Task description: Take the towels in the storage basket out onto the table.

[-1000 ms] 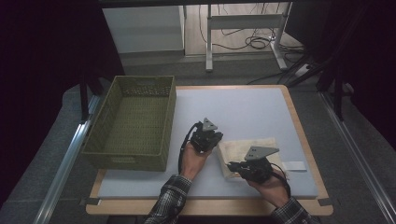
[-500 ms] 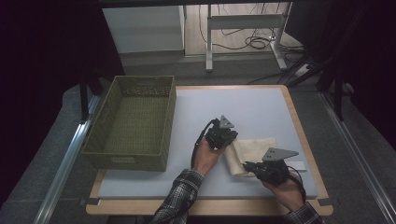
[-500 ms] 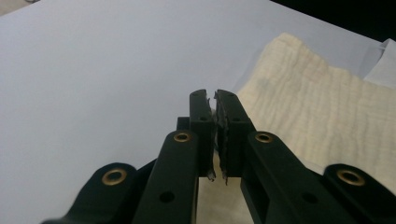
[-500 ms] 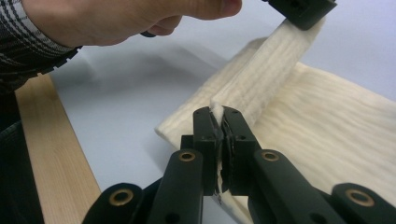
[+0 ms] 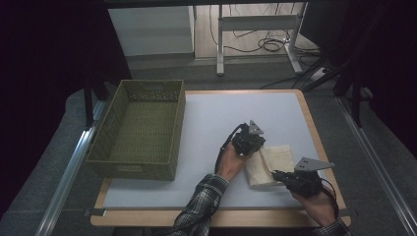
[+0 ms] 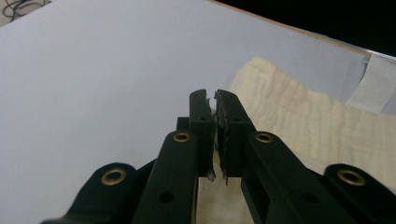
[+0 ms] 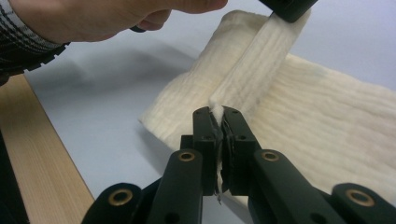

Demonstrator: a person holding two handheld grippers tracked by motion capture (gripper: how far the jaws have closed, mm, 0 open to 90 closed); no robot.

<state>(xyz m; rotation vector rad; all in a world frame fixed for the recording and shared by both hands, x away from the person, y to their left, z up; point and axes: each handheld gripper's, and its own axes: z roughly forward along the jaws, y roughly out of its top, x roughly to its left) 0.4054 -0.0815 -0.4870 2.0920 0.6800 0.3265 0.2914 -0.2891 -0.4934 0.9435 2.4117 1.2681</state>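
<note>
Both grippers clamp the cream towel (image 5: 268, 164) at the table's (image 5: 206, 123) near right: left gripper (image 5: 252, 146) pinches its far edge, right gripper (image 7: 217, 122) its near edge, apparently to fold it.

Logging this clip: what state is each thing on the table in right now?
Cream ribbed cloth: partly folded, one edge lifted off the table.
Left gripper: shut on the cloth.
Right gripper: shut on the cloth's edge.
Olive woven basket: upright, empty.
</note>
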